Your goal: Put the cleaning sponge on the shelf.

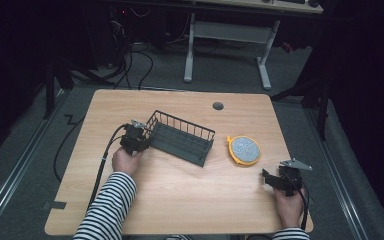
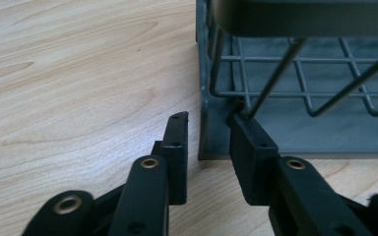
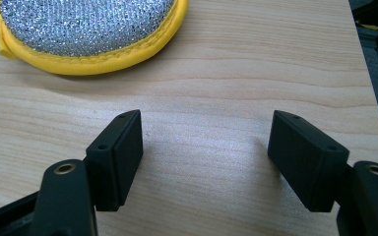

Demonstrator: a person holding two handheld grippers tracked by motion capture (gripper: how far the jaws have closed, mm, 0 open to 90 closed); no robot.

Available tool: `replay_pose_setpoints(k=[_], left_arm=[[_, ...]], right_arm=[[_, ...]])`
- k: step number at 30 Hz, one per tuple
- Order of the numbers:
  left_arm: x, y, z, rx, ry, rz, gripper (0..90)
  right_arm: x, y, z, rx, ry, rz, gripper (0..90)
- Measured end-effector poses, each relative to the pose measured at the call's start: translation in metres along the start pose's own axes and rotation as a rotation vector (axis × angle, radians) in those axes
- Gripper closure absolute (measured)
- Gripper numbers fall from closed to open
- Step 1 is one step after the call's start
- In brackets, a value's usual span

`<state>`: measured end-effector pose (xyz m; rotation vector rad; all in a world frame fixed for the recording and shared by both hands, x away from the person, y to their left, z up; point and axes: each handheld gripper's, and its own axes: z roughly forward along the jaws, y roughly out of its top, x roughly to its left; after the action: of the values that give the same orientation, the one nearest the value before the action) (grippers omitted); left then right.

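Striped sleeves come in over the near edge of the wooden table [image 1: 180, 195], one hand on each gripper. On the person's left, the left gripper [image 1: 141, 134] sits at the near-left corner of the dark wire basket [image 1: 180, 137]; in the left gripper view its jaws stand narrow, one on each side of the basket's end wall [image 2: 207, 123], though whether they actually pinch it I cannot tell. Bare wood runs wide to the left of that corner. At the table's near-right corner, close to the right edge, the right gripper [image 1: 269, 179] rests with its jaws spread wide over bare wood, holding nothing. Just ahead of it lies the round scouring pad [image 3: 86, 34], silver mesh with a yellow rim, flat on the table and apart from the basket, with open tabletop between them and toward the near edge.
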<state>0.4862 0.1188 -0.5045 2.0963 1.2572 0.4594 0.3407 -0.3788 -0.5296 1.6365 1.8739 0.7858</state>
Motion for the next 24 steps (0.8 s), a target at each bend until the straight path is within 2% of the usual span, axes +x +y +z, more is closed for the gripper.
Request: replay_pose_setpoints(k=[8, 15, 24], left_arm=[[-0.008, 0.003, 0.002, -0.008, -0.024, -0.020, 70.1], [-0.020, 0.006, 0.006, -0.013, -0.043, -0.007, 70.1], [-0.027, 0.009, 0.009, -0.019, -0.062, -0.005, 70.0]], right_arm=[[0.000, 0.000, 0.000, -0.001, 0.000, -0.003, 29.6], [0.000, 0.000, 0.000, 0.000, -0.001, -0.002, 29.6], [0.000, 0.000, 0.000, -0.001, -0.001, -0.003, 29.6]])
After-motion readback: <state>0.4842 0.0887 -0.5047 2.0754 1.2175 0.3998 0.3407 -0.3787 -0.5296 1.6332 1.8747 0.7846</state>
